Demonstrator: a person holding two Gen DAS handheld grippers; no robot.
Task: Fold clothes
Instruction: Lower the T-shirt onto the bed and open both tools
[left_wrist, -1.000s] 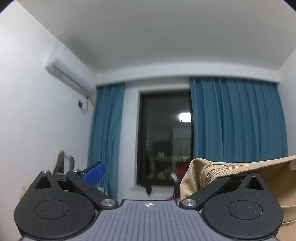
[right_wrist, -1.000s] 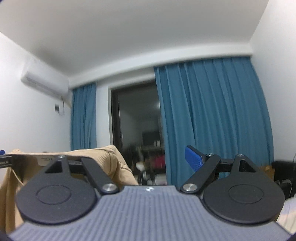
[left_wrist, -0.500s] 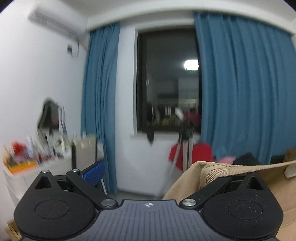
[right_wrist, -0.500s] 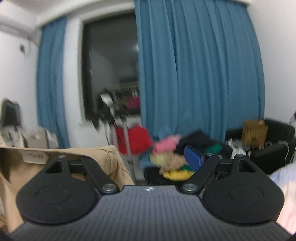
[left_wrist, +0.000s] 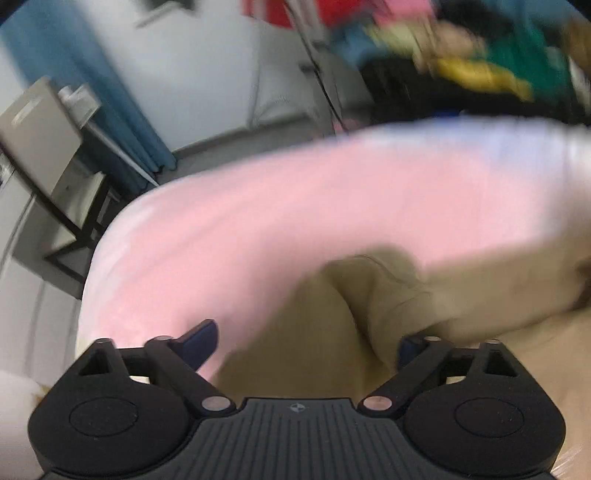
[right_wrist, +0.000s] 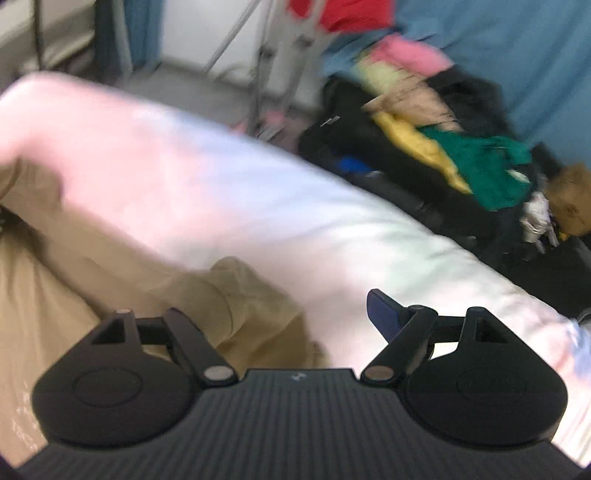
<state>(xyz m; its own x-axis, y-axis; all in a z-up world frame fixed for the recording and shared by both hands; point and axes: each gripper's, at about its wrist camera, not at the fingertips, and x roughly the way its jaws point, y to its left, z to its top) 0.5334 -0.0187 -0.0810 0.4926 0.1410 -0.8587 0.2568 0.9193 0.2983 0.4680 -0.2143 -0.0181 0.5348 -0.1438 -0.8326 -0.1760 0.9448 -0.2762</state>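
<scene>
Two tools wide apart, tan garment draped between left tool, on pink bed

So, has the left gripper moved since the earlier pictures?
Yes. The left gripper tipped downward: the blue curtain it faced now sits at the upper left, and it looks at the bed.

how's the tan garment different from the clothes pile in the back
The tan garment is one piece in a single colour; the clothes pile mixes pink, yellow, green, black and red pieces. The garment lies spread on the pale bed, right at the grippers; the pile sits heaped beyond the bed's far edge, by the blue curtain. Both look unfolded, and both are blurred.
</scene>
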